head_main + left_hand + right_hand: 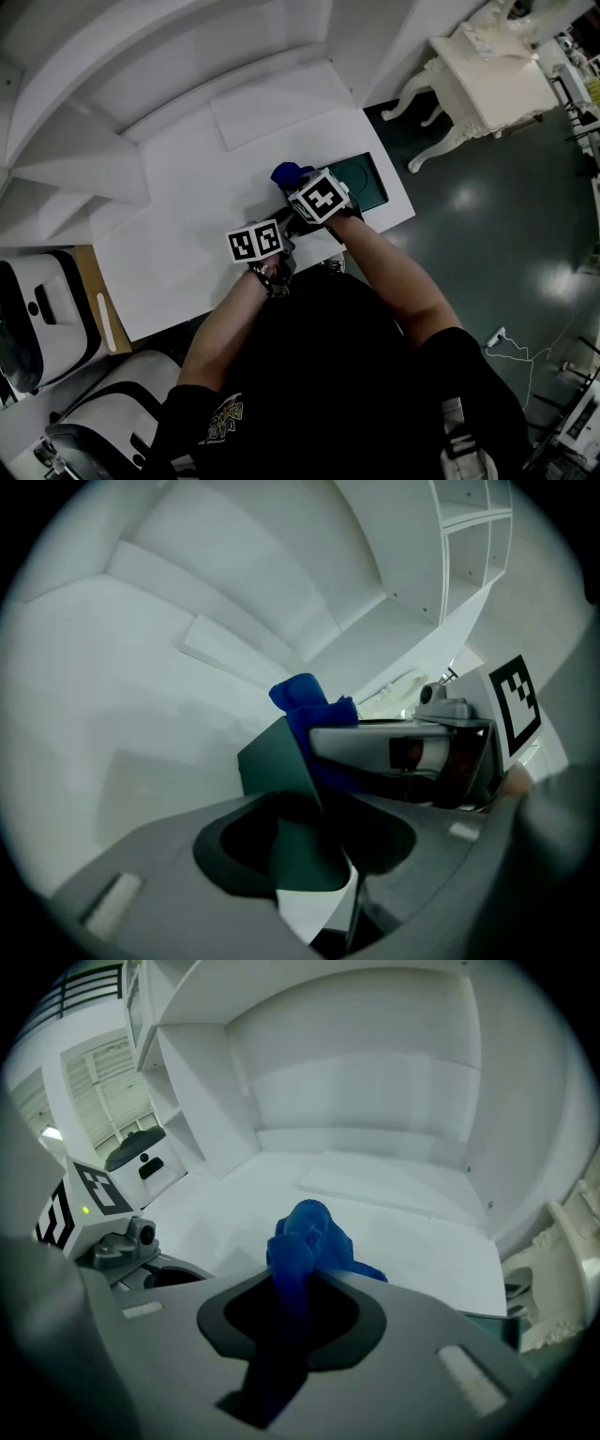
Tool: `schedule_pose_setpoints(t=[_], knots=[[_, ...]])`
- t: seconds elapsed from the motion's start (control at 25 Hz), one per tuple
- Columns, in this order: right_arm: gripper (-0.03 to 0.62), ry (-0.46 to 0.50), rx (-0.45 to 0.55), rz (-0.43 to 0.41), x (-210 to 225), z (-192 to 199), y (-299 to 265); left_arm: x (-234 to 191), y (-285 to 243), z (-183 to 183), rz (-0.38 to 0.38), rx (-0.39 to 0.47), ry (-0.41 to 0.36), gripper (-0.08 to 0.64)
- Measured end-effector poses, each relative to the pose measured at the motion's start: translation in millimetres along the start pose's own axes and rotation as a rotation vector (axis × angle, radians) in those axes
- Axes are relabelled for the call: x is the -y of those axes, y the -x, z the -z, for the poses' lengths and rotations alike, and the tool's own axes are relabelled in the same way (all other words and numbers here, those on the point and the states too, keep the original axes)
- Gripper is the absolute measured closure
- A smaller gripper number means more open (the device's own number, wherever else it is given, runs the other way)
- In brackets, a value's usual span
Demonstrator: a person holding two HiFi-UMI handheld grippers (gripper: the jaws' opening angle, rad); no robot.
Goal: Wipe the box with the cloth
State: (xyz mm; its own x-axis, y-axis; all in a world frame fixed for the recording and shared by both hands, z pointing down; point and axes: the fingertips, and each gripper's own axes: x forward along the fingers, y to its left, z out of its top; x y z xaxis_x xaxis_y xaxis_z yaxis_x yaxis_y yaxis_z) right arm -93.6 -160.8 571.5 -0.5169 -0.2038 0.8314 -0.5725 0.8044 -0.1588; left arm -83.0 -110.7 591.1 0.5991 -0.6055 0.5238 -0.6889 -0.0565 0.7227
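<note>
The dark green box (367, 181) lies flat near the right edge of the white table (178, 225). In the left gripper view a corner of the box (279, 766) runs between the jaws, and my left gripper (311, 850) is shut on it. My right gripper (291, 1302) is shut on the blue cloth (307, 1237), which bunches up past the jaws. The cloth (305, 700) sits at the box's upper edge. In the head view both grippers are close together, the left gripper (274, 230) just below the right gripper (300, 192), with the cloth (290, 173) beyond them.
A flat white board (281, 108) lies at the table's back under white shelving. An ornate white side table (487, 75) stands on the dark floor at the right. White cases (47, 309) stand at the lower left. A cable (514, 349) trails on the floor.
</note>
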Motion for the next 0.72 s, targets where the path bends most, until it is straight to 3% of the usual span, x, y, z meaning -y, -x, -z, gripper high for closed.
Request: schedule_pose_setpoints(t=[0.44,0.72], knots=[[0.5,-0.015,-0.002,0.045,35.2,10.0,10.1,0.8,-0.1,-0.6,-0.002,0.023,0.019,0.373],[0.499,-0.109,0.015,0.109,86.7,37.2,35.1,-0.8,0.6,0.0,-0.001,0.032,0.032,0.373]])
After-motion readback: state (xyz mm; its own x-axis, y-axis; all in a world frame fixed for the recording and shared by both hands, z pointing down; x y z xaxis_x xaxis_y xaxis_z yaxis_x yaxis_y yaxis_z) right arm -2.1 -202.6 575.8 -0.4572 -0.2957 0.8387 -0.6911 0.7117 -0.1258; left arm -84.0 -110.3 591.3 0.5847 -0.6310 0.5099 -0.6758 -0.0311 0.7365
